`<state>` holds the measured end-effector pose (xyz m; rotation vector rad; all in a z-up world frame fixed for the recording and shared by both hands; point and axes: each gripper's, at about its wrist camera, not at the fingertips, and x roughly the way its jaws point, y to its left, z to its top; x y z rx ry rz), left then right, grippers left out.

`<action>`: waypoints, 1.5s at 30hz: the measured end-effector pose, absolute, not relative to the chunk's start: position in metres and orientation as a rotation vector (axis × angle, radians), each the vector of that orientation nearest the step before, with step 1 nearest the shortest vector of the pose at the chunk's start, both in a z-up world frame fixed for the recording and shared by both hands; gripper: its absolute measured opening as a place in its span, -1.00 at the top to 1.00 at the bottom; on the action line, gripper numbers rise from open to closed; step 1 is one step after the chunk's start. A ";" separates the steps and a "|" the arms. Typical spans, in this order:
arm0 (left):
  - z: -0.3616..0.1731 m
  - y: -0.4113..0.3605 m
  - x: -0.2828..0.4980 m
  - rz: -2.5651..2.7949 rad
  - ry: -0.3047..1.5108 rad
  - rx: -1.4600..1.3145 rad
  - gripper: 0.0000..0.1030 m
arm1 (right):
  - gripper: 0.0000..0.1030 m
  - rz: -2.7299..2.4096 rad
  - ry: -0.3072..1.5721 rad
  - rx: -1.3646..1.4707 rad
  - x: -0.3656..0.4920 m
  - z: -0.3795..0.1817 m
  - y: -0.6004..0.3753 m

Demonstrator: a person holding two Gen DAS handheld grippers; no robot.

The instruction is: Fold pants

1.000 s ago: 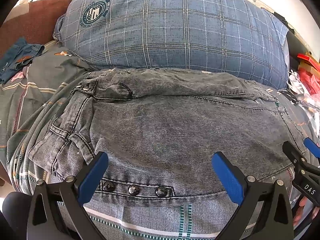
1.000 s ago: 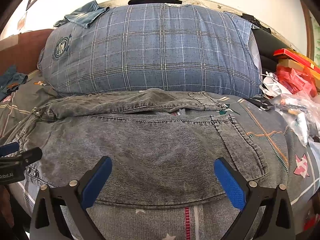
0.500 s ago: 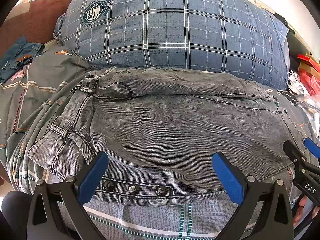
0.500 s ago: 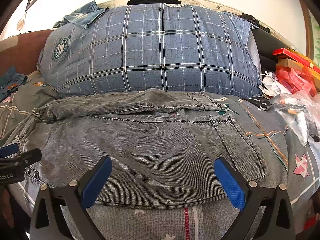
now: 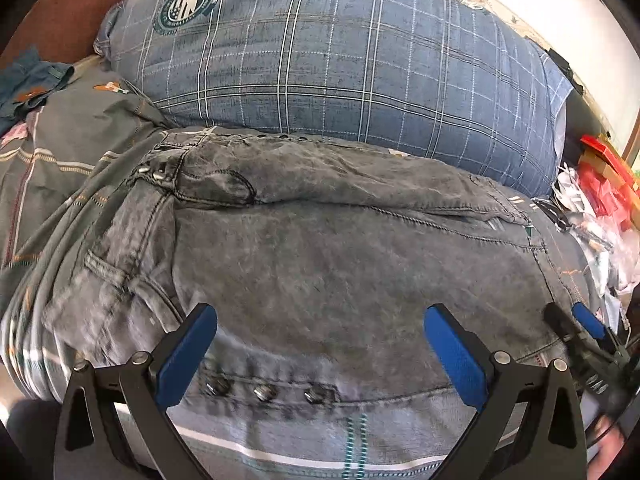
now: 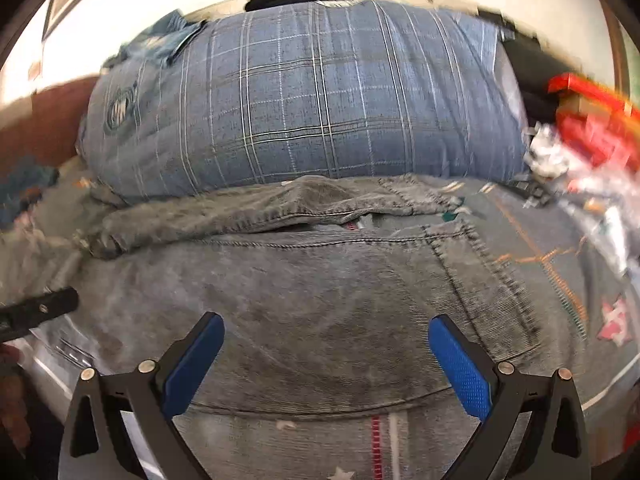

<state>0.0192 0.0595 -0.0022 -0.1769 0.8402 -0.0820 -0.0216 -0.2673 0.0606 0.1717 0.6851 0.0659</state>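
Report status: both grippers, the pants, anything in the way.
Left gripper open, right gripper open, neither gripping. Grey pants partly folded on bedspread. Blue plaid pillow right behind them.

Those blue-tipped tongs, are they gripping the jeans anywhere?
No. Both the left tongs and right tongs are open over the grey jeans, holding nothing.

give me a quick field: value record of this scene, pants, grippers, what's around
pants: grey jeans lying across the bed, part folded
surface: grey patterned bedsheet
behind pants: blue plaid pillow
left hand-held gripper: open, over the near edge by the snap buttons
right hand-held gripper: open, over the near edge, pocket to its right
far right: red packaging, blurred
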 end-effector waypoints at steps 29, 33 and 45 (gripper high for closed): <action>-0.045 0.176 0.089 0.131 1.053 -0.136 -1.00 | 0.33 -0.001 1.196 0.096 0.163 0.032 -0.397; -0.052 0.172 0.090 0.144 1.075 -0.088 -1.00 | 0.58 -0.044 1.198 -0.028 0.162 0.044 -0.389; -0.030 0.168 0.065 0.135 1.017 -0.083 -1.00 | 0.50 -0.084 1.123 0.185 0.092 0.067 -0.420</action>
